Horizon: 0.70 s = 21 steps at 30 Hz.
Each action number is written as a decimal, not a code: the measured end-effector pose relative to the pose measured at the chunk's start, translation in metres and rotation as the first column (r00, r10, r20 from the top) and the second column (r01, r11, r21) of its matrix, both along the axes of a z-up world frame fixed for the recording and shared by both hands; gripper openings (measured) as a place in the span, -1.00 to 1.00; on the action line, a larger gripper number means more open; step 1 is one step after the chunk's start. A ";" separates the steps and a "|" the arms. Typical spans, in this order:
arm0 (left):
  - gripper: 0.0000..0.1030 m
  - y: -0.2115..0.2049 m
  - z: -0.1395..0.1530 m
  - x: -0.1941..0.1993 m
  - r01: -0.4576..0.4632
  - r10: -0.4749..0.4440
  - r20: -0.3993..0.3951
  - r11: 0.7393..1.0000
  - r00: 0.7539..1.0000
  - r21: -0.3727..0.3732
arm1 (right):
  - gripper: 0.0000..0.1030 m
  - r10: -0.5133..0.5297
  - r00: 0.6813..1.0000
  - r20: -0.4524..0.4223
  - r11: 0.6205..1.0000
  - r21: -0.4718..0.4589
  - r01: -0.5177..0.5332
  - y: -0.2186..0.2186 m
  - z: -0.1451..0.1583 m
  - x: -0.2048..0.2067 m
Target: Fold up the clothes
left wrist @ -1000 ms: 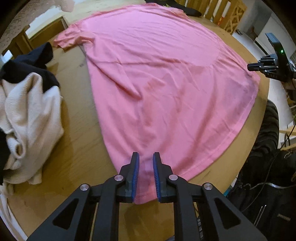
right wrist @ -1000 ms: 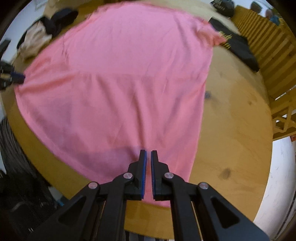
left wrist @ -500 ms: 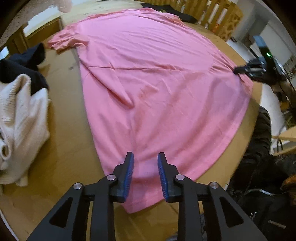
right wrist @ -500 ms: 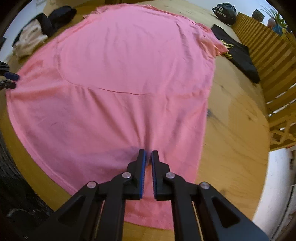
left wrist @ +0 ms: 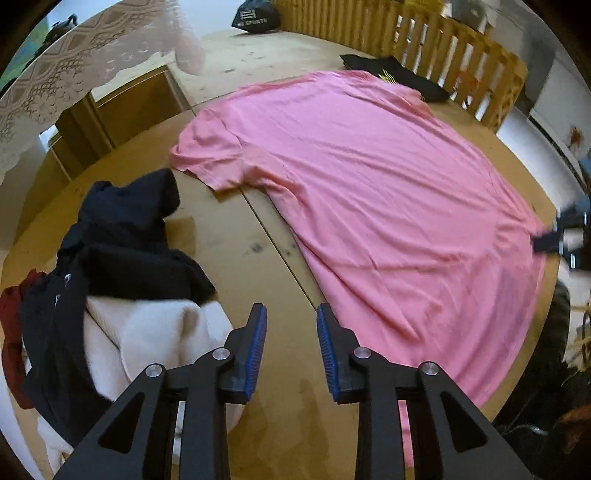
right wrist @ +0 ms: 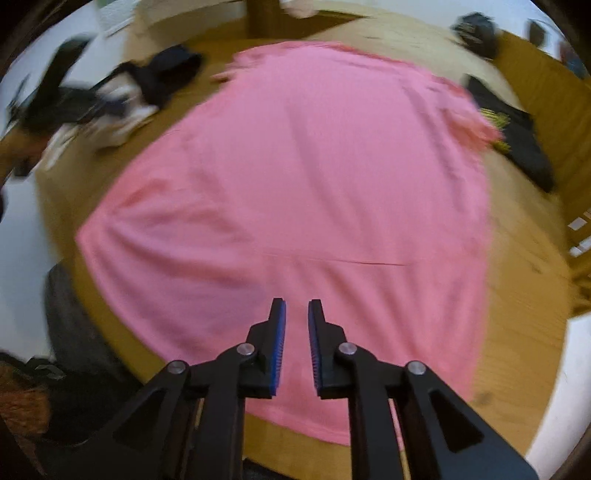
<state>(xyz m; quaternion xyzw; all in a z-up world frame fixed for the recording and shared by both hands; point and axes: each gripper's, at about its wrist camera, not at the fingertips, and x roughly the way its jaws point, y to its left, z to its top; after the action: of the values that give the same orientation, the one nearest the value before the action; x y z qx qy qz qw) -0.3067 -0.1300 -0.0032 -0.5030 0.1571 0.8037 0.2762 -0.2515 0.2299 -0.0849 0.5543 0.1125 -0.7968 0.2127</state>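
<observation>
The pink T-shirt (left wrist: 369,206) lay spread flat on the round wooden bench (left wrist: 236,236), its hem at the near edge. Both tongs stood apart with nothing between them, having just been opening: the left tongs (left wrist: 291,345) beside the shirt's left side seam, the right tongs (right wrist: 296,341) above its hem. To fold cleanly, each should probably take one matching point of the shirt. A black bag (left wrist: 256,18) beyond the shirt read "SPORTS".

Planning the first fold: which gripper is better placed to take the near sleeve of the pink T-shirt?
Left, probably. The left gripper hangs open over bare wooden table on the side of that sleeve; the right gripper is over the hem.
</observation>
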 end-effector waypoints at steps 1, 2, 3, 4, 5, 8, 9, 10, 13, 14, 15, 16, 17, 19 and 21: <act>-0.48 0.003 -0.003 0.004 0.006 -0.006 0.003 1.000 1.000 0.006 | -0.75 0.031 0.999 0.006 1.000 0.001 -0.031 -0.011 -0.004 0.002; -0.48 0.006 -0.005 0.008 0.013 -0.013 0.006 1.000 1.000 0.012 | -0.75 0.054 0.998 0.010 0.999 0.008 -0.054 -0.017 -0.007 0.006; -0.48 0.009 -0.008 0.012 0.019 -0.019 0.009 1.000 1.000 0.018 | -0.75 0.072 0.997 0.015 0.997 0.016 -0.072 -0.019 -0.013 0.004; -0.48 0.012 -0.012 0.019 0.033 -0.034 0.023 0.999 0.999 0.016 | -0.75 0.079 0.997 0.018 0.997 0.023 -0.079 -0.018 -0.018 -0.002; -0.48 0.015 -0.016 0.027 0.048 -0.048 0.038 0.999 0.998 0.015 | -0.75 0.080 0.997 0.022 0.996 0.030 -0.081 -0.017 -0.021 -0.009; -0.48 0.028 -0.029 0.041 0.088 -0.088 0.071 0.996 0.994 -0.002 | -0.75 0.061 0.998 0.011 0.997 0.047 -0.062 -0.009 -0.024 -0.030; -0.48 0.032 -0.032 0.047 0.102 -0.102 0.081 0.995 0.992 -0.003 | -0.75 0.041 0.999 -0.001 0.998 0.047 -0.041 -0.002 -0.021 -0.037; -0.48 0.039 -0.032 0.050 0.113 -0.112 0.086 0.994 0.990 -0.002 | -0.75 0.020 1.000 -0.014 0.999 0.047 -0.019 0.006 -0.018 -0.044; -0.48 0.061 -0.033 0.057 0.148 -0.148 0.098 0.989 0.984 0.005 | -0.73 -0.065 0.997 -0.053 0.997 0.048 0.067 0.037 -0.009 -0.064; -0.48 0.076 -0.030 0.060 0.175 -0.175 0.095 0.984 0.980 0.013 | -0.66 -0.096 0.994 -0.058 0.994 0.049 0.099 0.050 -0.007 -0.069; -0.48 0.091 -0.027 0.063 0.202 -0.204 0.091 0.979 0.975 0.022 | -0.63 -0.129 0.990 -0.064 0.990 0.049 0.133 0.065 -0.006 -0.075; -0.48 0.106 -0.025 0.065 0.226 -0.229 0.088 0.973 0.970 0.036 | -0.58 -0.159 0.985 -0.072 0.985 0.054 0.163 0.080 -0.004 -0.082; -0.47 0.122 -0.022 0.067 0.250 -0.253 0.084 0.967 0.964 0.050 | -0.53 -0.186 0.979 -0.081 0.980 0.061 0.191 0.096 -0.002 -0.089; -0.43 0.159 -0.016 0.073 0.302 -0.308 0.075 0.950 0.948 0.078 | -0.50 -0.225 0.968 -0.109 0.970 0.069 0.233 0.123 0.004 -0.106; -0.41 0.201 -0.010 0.080 0.352 -0.359 0.065 0.930 0.931 0.104 | -0.33 -0.262 0.955 -0.136 0.961 0.057 0.272 0.148 0.011 -0.131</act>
<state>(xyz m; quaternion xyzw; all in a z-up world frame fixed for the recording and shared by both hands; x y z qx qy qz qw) -0.2265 0.0706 -0.0134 -0.4861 0.1974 0.7251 0.4460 -0.3822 0.3775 -0.0736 0.5201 0.0796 -0.8471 0.0744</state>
